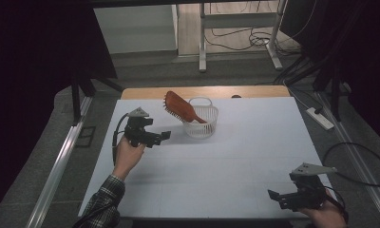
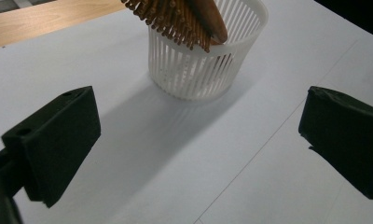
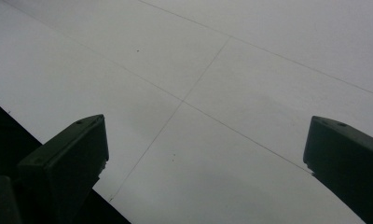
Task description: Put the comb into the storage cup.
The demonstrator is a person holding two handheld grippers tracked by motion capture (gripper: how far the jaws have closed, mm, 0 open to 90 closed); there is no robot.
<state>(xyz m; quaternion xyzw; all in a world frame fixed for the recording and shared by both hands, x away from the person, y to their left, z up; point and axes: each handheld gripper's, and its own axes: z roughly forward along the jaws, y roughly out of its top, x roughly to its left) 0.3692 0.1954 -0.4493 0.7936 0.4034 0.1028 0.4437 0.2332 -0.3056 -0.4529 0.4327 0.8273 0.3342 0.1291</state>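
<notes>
right gripper (image 1: 277, 198) gapes near table edge – left gripper (image 1: 163, 137) gapes beside basket (image 1: 201, 122) holding hairbrush (image 1: 181, 108)

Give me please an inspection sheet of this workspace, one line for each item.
Surface: white table with thin seam lines, a wooden strip along its far edge.
Job's things: white slatted basket standing upright at the far middle; brown hairbrush leaning in it, handle down in the basket, bristle head sticking out over the rim toward the left.
Clutter: a small dark thing at the far edge, too small to tell.
Grippers: left claw open, off the table, pointed at the basket, holding nothing; right claw open, near the front right corner, holding nothing.
Cables: one trails from each claw; a power strip and loose wires lie on the floor at right.
Surroundings: dark curtains on both sides, metal frame legs behind.
</notes>
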